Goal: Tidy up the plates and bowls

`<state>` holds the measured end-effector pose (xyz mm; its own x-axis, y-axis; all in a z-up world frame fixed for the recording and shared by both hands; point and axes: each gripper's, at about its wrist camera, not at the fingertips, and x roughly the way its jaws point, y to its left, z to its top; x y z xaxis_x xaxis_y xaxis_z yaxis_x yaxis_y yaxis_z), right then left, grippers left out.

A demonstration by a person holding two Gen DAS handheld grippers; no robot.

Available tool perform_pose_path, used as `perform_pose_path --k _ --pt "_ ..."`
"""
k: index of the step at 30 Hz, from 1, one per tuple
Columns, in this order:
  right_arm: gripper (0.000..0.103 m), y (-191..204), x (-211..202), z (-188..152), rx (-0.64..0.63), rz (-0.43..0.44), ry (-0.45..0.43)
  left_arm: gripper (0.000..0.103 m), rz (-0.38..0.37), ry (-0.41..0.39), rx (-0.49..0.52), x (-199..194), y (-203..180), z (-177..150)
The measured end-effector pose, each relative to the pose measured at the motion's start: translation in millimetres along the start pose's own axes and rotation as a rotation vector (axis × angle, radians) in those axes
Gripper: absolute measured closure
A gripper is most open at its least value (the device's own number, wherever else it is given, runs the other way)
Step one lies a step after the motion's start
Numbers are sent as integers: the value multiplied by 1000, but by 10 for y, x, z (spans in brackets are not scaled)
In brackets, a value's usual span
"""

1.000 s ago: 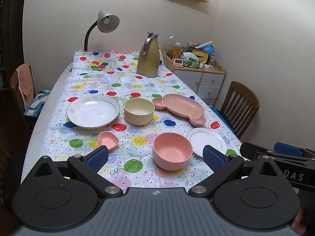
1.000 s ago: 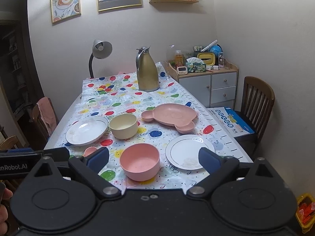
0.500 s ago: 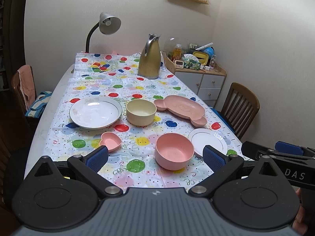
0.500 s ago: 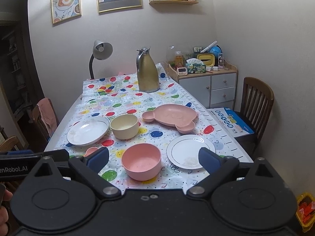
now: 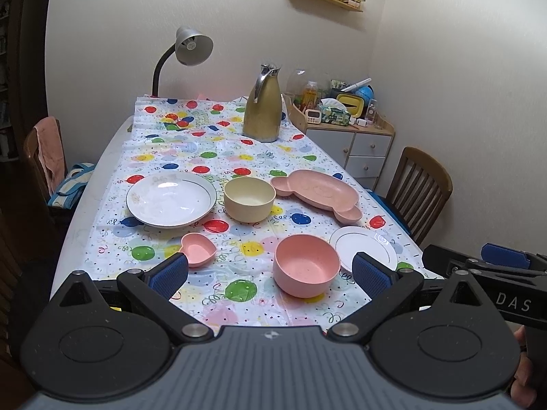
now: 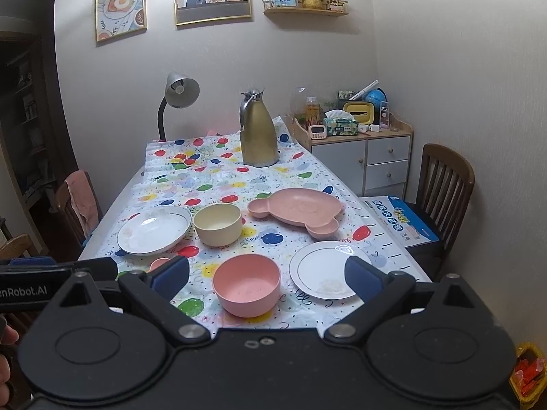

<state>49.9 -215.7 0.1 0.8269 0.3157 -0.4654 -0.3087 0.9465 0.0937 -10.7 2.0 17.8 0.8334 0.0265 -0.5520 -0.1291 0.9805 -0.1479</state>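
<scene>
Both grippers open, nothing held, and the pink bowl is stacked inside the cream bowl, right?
Not stacked. The right wrist view shows the pink bowl alone on the cloth, nearer than the cream bowl. Left gripper and right gripper are open, nothing held.

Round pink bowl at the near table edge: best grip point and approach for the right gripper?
Pinch the near rim of the round pink bowl, one finger inside and one outside, coming from above. It sits upright and empty, with a thin wall and open mouth; its body looks too wide for the right gripper to span. The small white plate lies close on its right, so stay off that side.
</scene>
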Motion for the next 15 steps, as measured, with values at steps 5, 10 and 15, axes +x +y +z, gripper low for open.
perform_pose_path --k 5,10,15 --pt "5 14 -19 13 -1 -1 -5 0 0 -4 1 -14 10 5" --pt "5 14 -24 26 -2 1 -7 0 2 -8 -2 -21 44 18" --pt "5 57 -15 55 -10 7 -12 0 8 -10 -5 -17 76 34"
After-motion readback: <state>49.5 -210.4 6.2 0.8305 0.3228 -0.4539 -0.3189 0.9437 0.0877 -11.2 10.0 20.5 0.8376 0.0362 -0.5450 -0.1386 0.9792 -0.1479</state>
